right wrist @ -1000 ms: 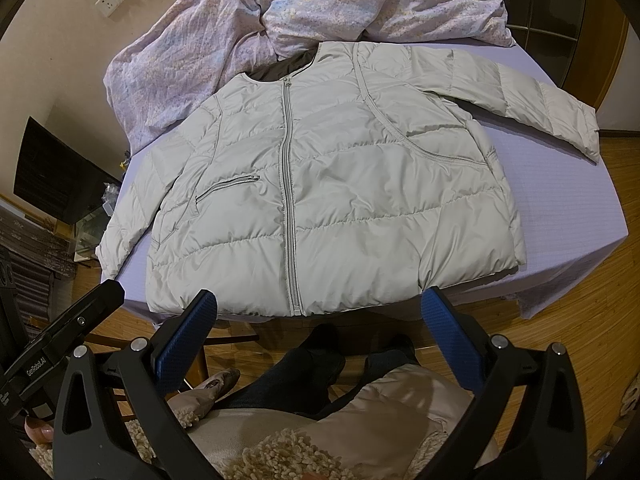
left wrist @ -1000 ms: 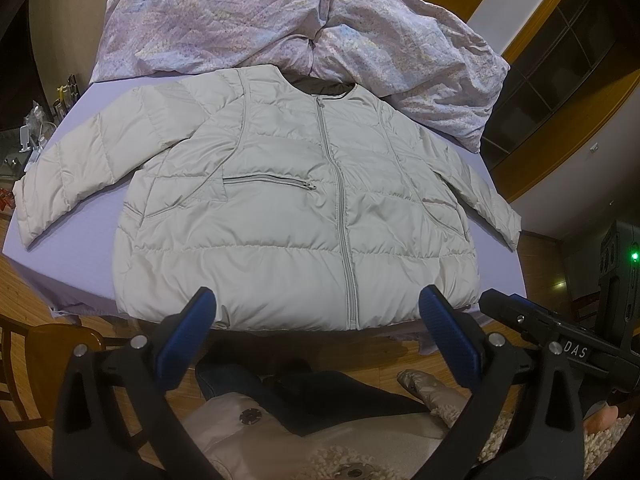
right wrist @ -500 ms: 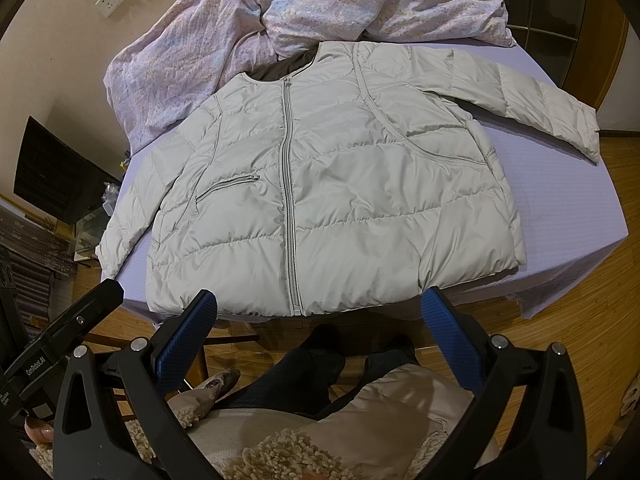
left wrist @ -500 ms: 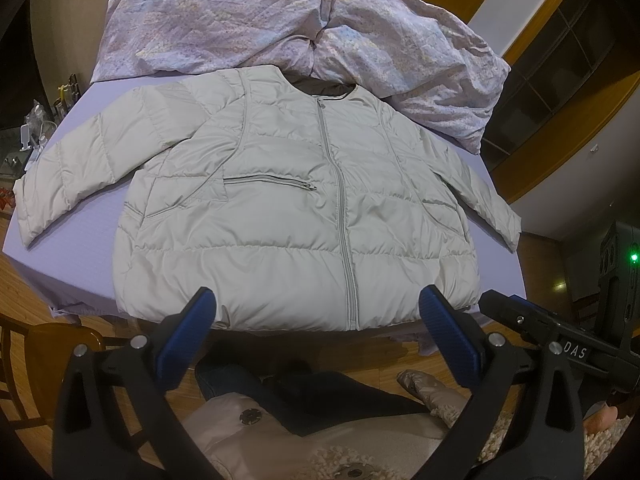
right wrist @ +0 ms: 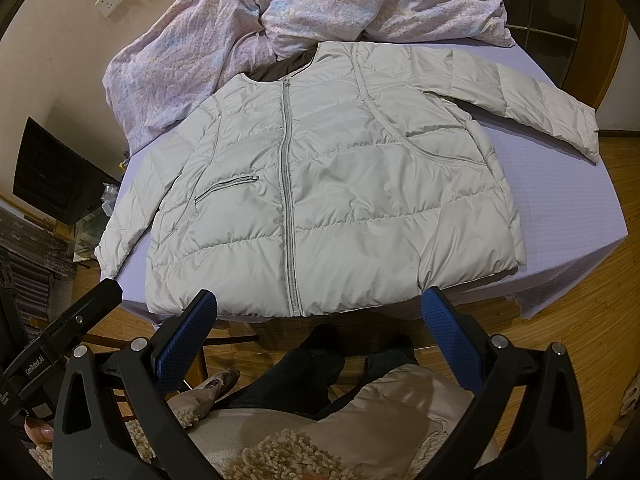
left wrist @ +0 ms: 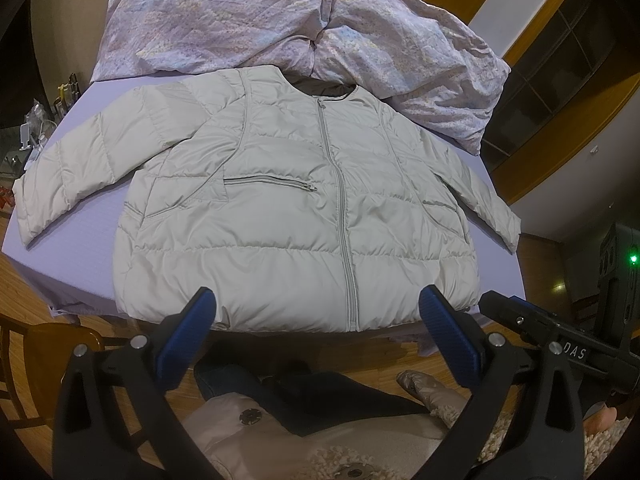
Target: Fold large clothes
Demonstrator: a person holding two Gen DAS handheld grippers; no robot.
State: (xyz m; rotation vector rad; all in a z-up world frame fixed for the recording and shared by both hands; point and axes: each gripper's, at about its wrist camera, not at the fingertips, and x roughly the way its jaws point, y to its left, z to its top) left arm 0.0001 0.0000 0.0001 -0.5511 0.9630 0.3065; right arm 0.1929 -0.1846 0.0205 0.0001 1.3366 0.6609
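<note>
The left gripper (left wrist: 316, 320) hangs with its blue-padded jaws spread wide and empty, short of the hem of the pale grey quilted puffer jacket (left wrist: 288, 208); the right gripper (right wrist: 320, 320) is likewise wide and empty. The jacket lies flat, front up and zipped, on the lilac-sheeted bed (right wrist: 568, 200), at twelve o'clock from both claws, its zip running six to twelve; one sleeve reaches to nine o'clock nearer the left gripper, the other to two o'clock nearer the right

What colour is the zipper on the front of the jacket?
Grey, slightly darker than the pale grey-beige jacket. The zipper shows best in the right wrist view.
</note>
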